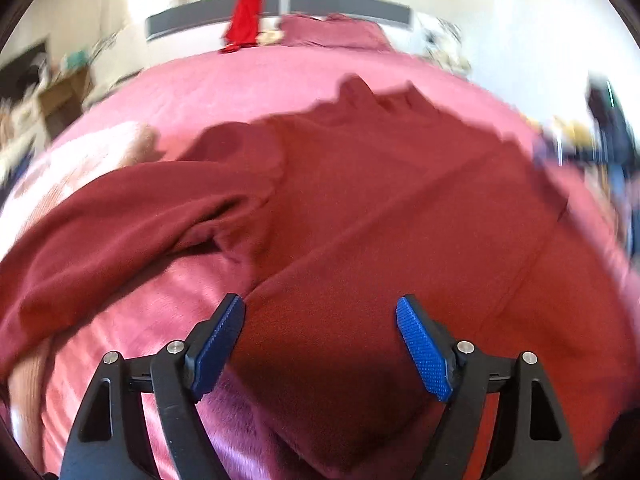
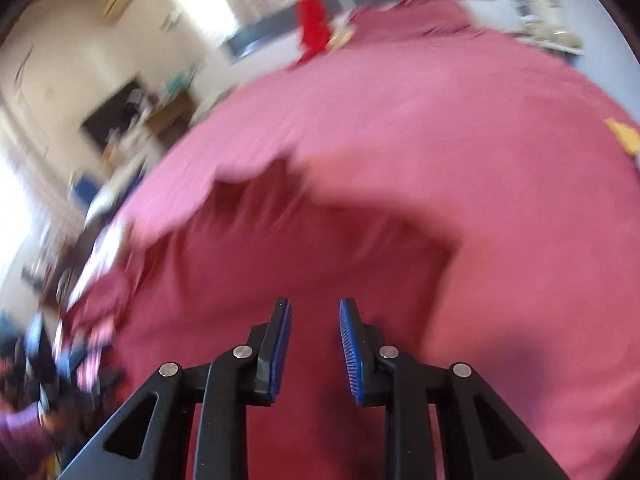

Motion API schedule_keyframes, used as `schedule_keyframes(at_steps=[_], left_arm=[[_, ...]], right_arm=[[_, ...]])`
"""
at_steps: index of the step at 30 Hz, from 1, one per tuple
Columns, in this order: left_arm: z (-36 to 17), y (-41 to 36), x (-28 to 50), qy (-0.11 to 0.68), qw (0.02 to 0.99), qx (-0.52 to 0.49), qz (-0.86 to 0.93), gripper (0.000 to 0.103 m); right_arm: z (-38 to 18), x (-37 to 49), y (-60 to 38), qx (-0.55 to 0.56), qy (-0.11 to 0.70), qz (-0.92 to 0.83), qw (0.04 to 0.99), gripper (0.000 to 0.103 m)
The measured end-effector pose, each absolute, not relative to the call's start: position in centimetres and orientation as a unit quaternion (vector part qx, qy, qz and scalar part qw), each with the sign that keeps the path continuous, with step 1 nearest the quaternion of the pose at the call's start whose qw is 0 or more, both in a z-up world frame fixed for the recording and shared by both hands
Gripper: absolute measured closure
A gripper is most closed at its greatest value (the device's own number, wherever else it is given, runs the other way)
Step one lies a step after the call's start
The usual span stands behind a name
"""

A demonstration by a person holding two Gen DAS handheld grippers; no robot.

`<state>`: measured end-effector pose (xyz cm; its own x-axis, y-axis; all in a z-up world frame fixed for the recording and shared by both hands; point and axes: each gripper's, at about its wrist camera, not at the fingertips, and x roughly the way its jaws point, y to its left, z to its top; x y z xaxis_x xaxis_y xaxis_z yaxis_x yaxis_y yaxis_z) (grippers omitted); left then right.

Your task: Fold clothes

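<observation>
- My left gripper (image 1: 320,308) has its jaws standing wide, blue pads (image 1: 424,354) well apart, nothing pinched between them; they hang over the near edge of the dark red garment (image 1: 380,208).
- My right gripper (image 2: 314,312) has its jaws narrow, a small gap between the pads (image 2: 350,352), and I see no cloth caught in that gap; dark red fabric lies below the tips.
- In the left wrist view the garment is spread across the pink bedspread (image 1: 248,80), its body running up and to the right, one sleeve (image 1: 120,216) draped out to the left.
- A hand (image 1: 26,392) shows at the lower left edge, just beside that sleeve's end.
- The right wrist view is badly blurred; the garment's (image 2: 312,248) far edge fades into the bedspread (image 2: 440,120), so I cannot tell its outline there.
- Farther up the bed lies a darker pink pillow (image 1: 336,32).
- A bright red cloth (image 1: 244,20) hangs over the grey headboard (image 1: 360,8) at the far end.
- Cluttered furniture stands off the left side of the bed, too smeared to name.
</observation>
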<state>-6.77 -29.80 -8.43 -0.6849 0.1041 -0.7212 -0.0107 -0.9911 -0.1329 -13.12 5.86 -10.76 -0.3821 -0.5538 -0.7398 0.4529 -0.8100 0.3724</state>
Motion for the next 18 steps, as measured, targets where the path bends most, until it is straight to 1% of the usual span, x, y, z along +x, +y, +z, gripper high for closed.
schedule_keyframes(at_steps=[3,7,10,11,13,14,16,18], left_arm=[[-6.1,-33.6,-4.3,-0.179,0.002,-0.354,0.918,0.023],[-4.1,-41.6,1.1,-0.312,-0.092,-0.300,0.897,0.023],[-4.3,-47.6,5.2,-0.379,-0.184,-0.278,0.863,0.023],[-4.4,-49.4,6.5,-0.388,-0.215,-0.275,0.853,0.023],[-4.3,-52.2,8.2,-0.371,-0.273,-0.286,0.840,0.023],[-4.1,-53.1,8.6,-0.349,-0.287,-0.294,0.842,0.023],[-3.4,-53.5,8.4,-0.269,-0.307,-0.328,0.852,0.023],[-2.6,-52.2,7.1,-0.162,-0.311,-0.345,0.870,0.023]], right_arm=[[-12.3,-10.2,3.6,0.496,-0.031,-0.815,0.297,0.078],[-12.3,-7.1,1.5,0.499,-0.033,-0.817,0.288,0.078],[-12.1,-6.1,0.4,0.503,-0.046,-0.814,0.286,0.078],[-11.8,-5.9,0.2,0.507,-0.046,-0.813,0.284,0.078],[-11.7,-4.9,-0.1,0.510,-0.049,-0.811,0.281,0.078],[-11.6,-4.4,-0.1,0.512,-0.050,-0.811,0.280,0.078],[-11.4,-3.2,-0.4,0.513,-0.047,-0.811,0.278,0.078],[-11.3,-2.5,-0.8,0.512,-0.041,-0.813,0.274,0.078]])
